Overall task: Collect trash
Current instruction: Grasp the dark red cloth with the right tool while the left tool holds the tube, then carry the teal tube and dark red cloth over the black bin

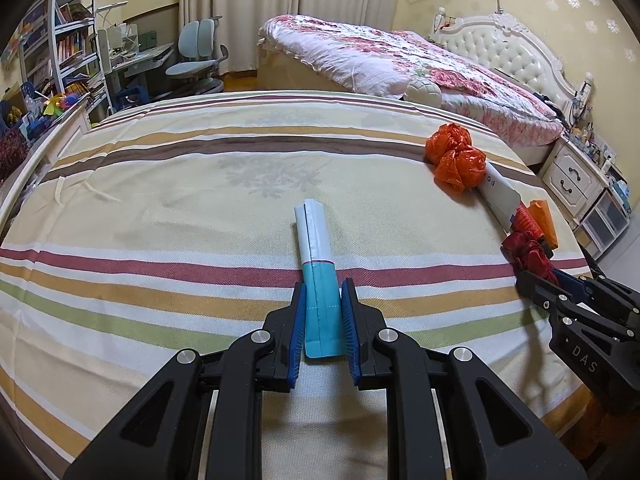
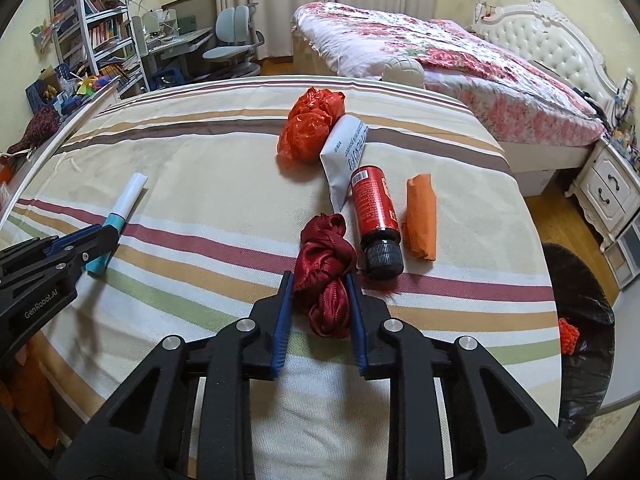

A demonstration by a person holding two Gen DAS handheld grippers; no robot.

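Note:
A teal and white paper package [image 1: 317,276] lies on the striped bed; my left gripper [image 1: 322,292] is closed around its near end, pads touching both sides. It also shows in the right wrist view [image 2: 120,216]. My right gripper [image 2: 320,284] is closed around a knotted dark red cloth [image 2: 325,276] lying on the bed. Beyond it lie a red bottle with a black cap [image 2: 376,220], an orange folded packet [image 2: 421,216], a white printed packet [image 2: 344,152] and a crumpled orange plastic bag [image 2: 310,128].
A bin lined with a black bag [image 2: 584,308], holding an orange lump, stands on the floor right of the bed. A second bed, nightstand, desk, chair and bookshelf lie beyond. The striped sheet [image 1: 160,208] stretches left.

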